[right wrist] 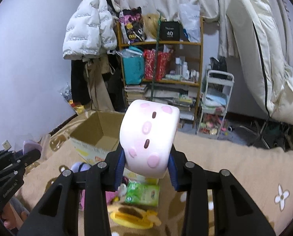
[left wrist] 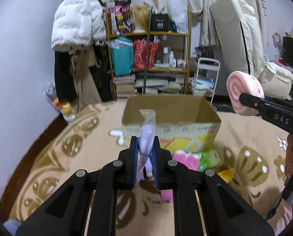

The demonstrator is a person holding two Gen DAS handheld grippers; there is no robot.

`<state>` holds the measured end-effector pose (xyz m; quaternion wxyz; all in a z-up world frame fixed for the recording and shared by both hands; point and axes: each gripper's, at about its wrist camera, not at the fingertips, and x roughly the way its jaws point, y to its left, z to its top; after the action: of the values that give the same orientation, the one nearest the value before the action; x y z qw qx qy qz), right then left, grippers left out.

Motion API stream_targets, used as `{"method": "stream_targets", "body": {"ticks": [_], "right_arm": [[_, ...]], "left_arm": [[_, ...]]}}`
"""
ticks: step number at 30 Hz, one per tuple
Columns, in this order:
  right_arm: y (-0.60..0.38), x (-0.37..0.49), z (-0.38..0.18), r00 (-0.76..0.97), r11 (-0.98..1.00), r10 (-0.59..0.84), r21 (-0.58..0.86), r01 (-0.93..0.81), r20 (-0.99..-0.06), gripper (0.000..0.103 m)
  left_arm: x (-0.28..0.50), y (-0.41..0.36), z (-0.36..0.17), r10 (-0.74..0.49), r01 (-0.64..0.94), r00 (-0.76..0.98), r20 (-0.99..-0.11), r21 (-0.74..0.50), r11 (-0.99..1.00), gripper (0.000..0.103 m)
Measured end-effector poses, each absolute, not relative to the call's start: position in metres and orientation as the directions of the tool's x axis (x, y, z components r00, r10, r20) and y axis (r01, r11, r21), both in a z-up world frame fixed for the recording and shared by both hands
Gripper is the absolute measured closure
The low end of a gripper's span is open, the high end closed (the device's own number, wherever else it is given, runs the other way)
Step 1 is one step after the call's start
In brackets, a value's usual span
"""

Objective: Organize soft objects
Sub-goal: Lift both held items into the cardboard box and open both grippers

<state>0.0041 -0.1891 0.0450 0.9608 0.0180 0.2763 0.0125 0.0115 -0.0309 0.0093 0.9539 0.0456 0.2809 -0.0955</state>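
Observation:
My left gripper is shut on a purple soft toy in clear wrap, held above the carpet in front of the open cardboard box. My right gripper is shut on a white and pink swirl-roll plush, lifted to the right of the box. In the left wrist view that plush hangs at the right edge. The left gripper shows at the left of the right wrist view. Below lie a green pack, a yellow plush and a purple plush.
A patterned beige carpet covers the floor. Behind the box stand a crowded wooden shelf, a white trolley and a hanging white jacket. A folded cream mattress leans at the right. A pink plush lies by the box.

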Motion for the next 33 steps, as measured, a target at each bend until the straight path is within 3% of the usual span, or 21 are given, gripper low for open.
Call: {"method": "stream_targets", "body": {"ticks": [6, 12, 20, 33], "right_arm": [[-0.185, 0.019, 0.059, 0.866, 0.999, 0.029, -0.002, -0.035, -0.499, 0.063], [-0.196, 0.041, 0.060, 0.871, 0.999, 0.043, 0.044, -0.024, -0.490, 0.063], [-0.203, 0.070, 0.038, 0.881, 0.993, 0.069, 0.117, -0.016, -0.468, 0.063], [-0.199, 0.099, -0.004, 0.848, 0.986, 0.132, 0.155, -0.060, -0.513, 0.061]], "left_arm": [[0.029, -0.039, 0.043, -0.190, 0.237, 0.860, -0.473, 0.040, 0.971, 0.091], [0.070, -0.044, 0.064, -0.174, 0.217, 0.892, -0.418, 0.057, 0.974, 0.091], [0.110, -0.046, 0.044, -0.176, 0.209, 0.884, -0.433, 0.031, 0.977, 0.090], [0.156, -0.060, -0.010, -0.182, 0.230, 0.821, -0.541, 0.020, 0.973, 0.090]]}}
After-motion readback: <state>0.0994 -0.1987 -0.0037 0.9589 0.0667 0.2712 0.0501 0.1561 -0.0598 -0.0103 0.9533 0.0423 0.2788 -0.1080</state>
